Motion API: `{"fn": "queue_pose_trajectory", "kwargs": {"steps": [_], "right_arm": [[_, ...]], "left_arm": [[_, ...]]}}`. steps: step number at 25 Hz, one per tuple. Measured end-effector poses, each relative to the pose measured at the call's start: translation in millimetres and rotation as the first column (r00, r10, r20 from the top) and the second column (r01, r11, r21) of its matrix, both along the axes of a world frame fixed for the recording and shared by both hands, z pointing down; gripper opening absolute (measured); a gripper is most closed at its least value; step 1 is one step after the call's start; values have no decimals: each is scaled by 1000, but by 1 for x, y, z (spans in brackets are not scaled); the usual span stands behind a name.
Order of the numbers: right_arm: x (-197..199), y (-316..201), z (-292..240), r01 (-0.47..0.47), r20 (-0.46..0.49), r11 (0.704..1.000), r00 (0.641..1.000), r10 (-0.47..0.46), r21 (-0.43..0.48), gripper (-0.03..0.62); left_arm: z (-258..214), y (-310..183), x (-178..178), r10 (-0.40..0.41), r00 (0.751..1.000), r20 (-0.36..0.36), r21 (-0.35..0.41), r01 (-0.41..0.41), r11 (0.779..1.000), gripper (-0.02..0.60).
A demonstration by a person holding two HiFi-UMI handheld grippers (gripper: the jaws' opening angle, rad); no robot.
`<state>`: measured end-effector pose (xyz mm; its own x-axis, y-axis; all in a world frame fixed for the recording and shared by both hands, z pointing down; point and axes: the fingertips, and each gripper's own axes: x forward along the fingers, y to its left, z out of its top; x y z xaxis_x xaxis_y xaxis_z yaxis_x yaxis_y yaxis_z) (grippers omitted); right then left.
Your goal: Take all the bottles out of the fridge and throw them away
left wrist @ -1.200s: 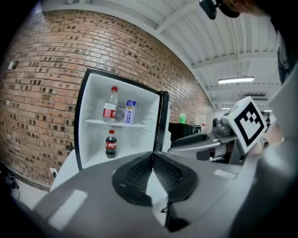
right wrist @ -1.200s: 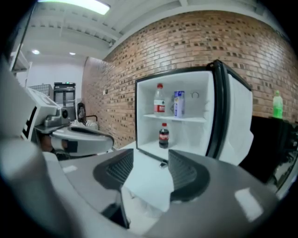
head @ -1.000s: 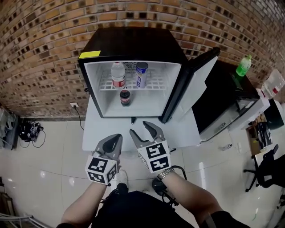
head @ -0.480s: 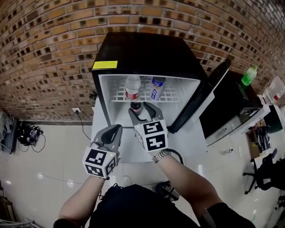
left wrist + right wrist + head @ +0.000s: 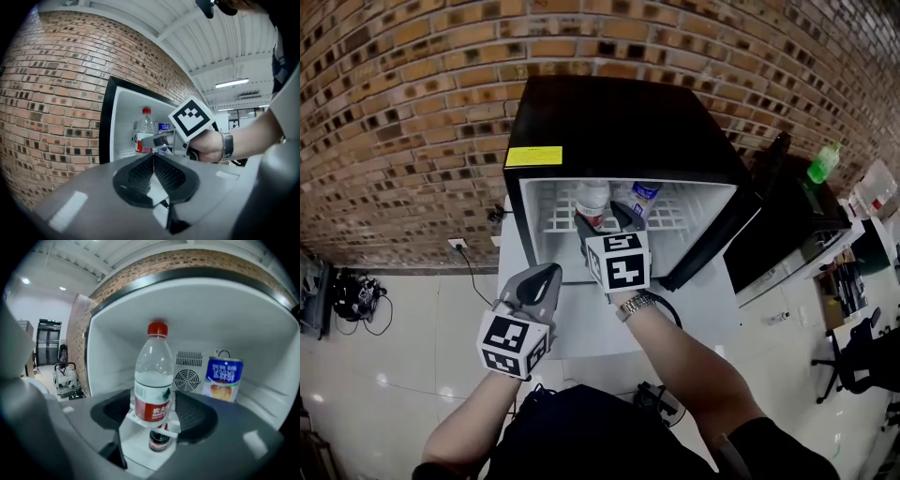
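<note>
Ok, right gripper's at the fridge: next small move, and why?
Probably ease the right gripper forward around the water bottle, then close. Its jaws have just been opening and stand wide, empty, with the bottle upright straight ahead on the shelf, untouched.

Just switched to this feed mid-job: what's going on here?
A person's right gripper reaches into the open mini fridge; its fingers have just been opening and frame the red-capped water bottle on the wire shelf without pressing it. A small dark bottle stands below, a blue can beside. The left gripper hangs outside, shut and empty.
</note>
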<state>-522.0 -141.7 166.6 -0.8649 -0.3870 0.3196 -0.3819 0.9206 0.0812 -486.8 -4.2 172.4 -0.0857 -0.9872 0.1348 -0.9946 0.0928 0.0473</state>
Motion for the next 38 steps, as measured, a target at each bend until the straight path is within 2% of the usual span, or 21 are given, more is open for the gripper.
{"fn": "queue_pose_trajectory", "kwargs": {"steps": [10, 21, 31, 38], "right_arm": [[-24, -13, 8, -2, -24, 1000, 1000, 2, -18, 291], [2, 10, 5, 34, 0, 999, 999, -34, -9, 276], [75, 27, 9, 51, 21, 999, 999, -50, -20, 268], [156, 21, 17, 19, 28, 998, 999, -17, -52, 268]], "left_arm": [[9, 3, -21, -8, 1000, -21, -3, 8, 1000, 3], [15, -1, -8, 10, 1000, -26, -15, -11, 1000, 3], [18, -18, 41, 45, 999, -22, -36, -46, 998, 3], [27, -38, 109, 100, 994, -39, -57, -102, 993, 3]]}}
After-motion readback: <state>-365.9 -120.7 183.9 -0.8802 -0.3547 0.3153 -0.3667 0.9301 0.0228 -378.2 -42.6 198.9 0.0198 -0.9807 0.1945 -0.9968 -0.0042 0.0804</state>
